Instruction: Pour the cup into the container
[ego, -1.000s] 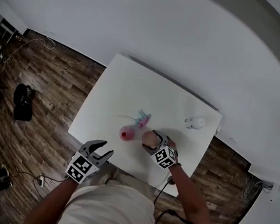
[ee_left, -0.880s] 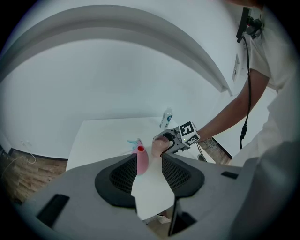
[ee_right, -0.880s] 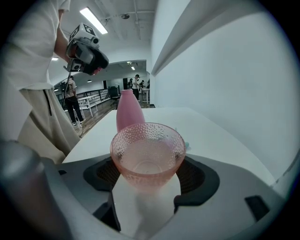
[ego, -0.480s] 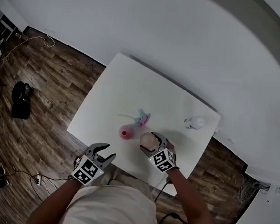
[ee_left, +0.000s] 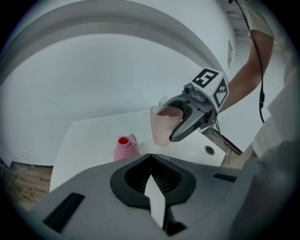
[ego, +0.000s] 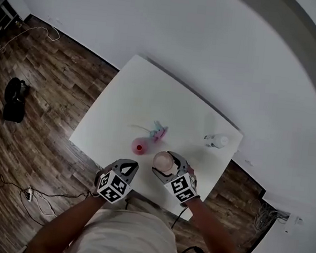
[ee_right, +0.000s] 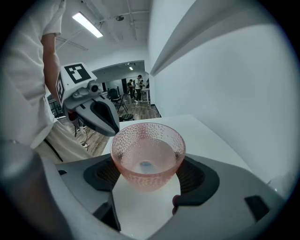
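Cup in the air, pour not started
Right gripper (ego: 167,165) jaws clamped on cup (ee_right: 147,154), above table (ego: 144,99), just right of container (ego: 139,147). Left gripper (ego: 130,166) jaws just closed together, empty. Risk: the container has a narrow mouth and is unbraced, so an off-centre tilt spills or tips it.

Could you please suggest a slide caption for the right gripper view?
Right tool grips a pink dimpled cup over the white table; the shut, empty left tool hangs beside it.
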### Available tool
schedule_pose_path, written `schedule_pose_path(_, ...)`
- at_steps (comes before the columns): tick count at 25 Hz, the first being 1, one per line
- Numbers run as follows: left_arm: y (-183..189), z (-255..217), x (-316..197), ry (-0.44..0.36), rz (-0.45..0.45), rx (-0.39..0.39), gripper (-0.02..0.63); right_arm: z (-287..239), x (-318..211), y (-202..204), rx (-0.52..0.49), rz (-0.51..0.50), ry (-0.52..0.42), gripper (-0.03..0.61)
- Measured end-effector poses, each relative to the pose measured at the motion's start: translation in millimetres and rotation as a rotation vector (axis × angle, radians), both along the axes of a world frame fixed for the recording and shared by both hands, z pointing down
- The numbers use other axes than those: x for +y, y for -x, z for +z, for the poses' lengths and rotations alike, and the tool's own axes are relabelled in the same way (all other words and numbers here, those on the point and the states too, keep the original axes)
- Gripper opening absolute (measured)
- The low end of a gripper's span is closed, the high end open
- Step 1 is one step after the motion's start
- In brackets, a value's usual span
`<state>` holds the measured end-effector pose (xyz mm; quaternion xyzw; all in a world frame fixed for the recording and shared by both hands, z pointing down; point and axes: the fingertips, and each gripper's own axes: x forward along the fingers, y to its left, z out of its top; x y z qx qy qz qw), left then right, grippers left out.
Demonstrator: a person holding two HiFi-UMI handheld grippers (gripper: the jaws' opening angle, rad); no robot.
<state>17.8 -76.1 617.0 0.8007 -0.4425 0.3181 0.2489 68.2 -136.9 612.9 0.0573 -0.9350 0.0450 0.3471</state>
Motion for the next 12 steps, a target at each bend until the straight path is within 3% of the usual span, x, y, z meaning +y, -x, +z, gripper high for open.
schedule_pose_path(3,-4.5,13.0,-6.8,0.041,-0.088,0.08,0.011,-14.9,8.8,3.1,0.007,-0.012,0.012,0.368)
schedule_pose_path(8,-0.7,24.5,-24.6,0.109,-0.283,0.278,0.011,-35.4,20.4,13.6,-0.001,-0.042,0.025,0.368)
schedule_pose_path(12,1.0,29.5,-25.7,0.147,-0.368,0.4,0.011,-40.9,28.8,21.5,0.017,-0.074,0.032,0.368)
